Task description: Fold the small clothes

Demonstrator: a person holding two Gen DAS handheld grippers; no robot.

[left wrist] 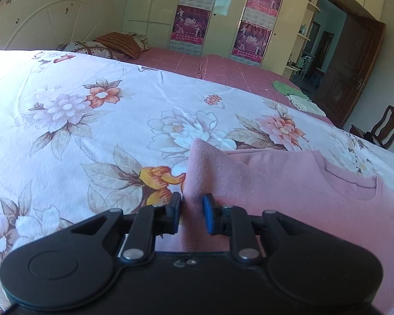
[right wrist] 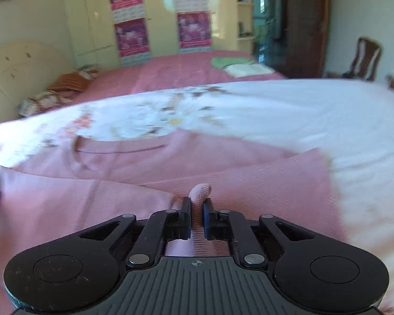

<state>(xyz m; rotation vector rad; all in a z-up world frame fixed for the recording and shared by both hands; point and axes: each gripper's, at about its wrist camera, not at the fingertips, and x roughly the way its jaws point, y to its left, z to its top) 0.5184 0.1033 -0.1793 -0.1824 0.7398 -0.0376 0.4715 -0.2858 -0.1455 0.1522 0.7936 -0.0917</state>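
Pink top [left wrist: 289,183] lies flat on the floral bedspread [left wrist: 92,110], neckline toward the far side. Each hand's jaws pinch a raised ridge of its fabric: the left gripper [left wrist: 192,214] at the top's left edge, the right gripper [right wrist: 197,216] pressed tight on a small fold, likely so both can lift one edge together and fold it over. Blur smears the right view, and both housings hide the near hem.

The left gripper [left wrist: 192,211] points down and forward toward 12 o'clock – its jaws are closed on a ridge of the pink garment [left wrist: 289,191]. The right gripper [right wrist: 197,210] also tilts down, toward 12 o'clock, and pinches a fold of it.
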